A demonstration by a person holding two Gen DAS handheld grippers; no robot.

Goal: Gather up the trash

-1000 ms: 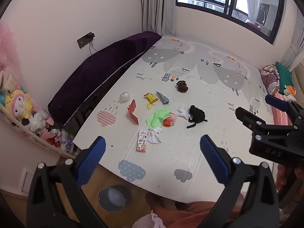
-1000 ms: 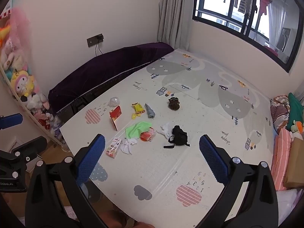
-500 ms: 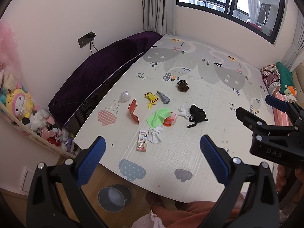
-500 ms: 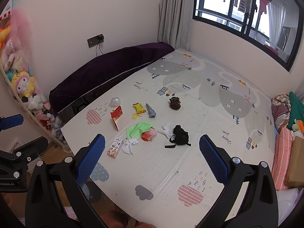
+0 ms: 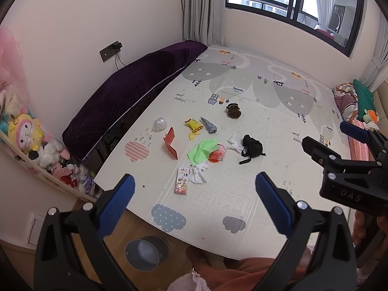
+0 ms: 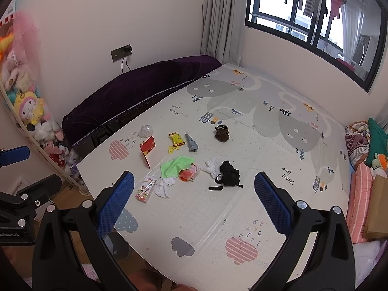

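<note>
On right claw (image 5: 344,145): "DAS" lettering.

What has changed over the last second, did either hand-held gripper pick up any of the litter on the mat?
No. Both views only drifted slightly: neither the left hand-held gripper nor the right hand-held gripper took hold of or released anything, and both remain open above the play mat. The red envelope, green cloth and black item lie where they were, as does the grey bin.
</note>
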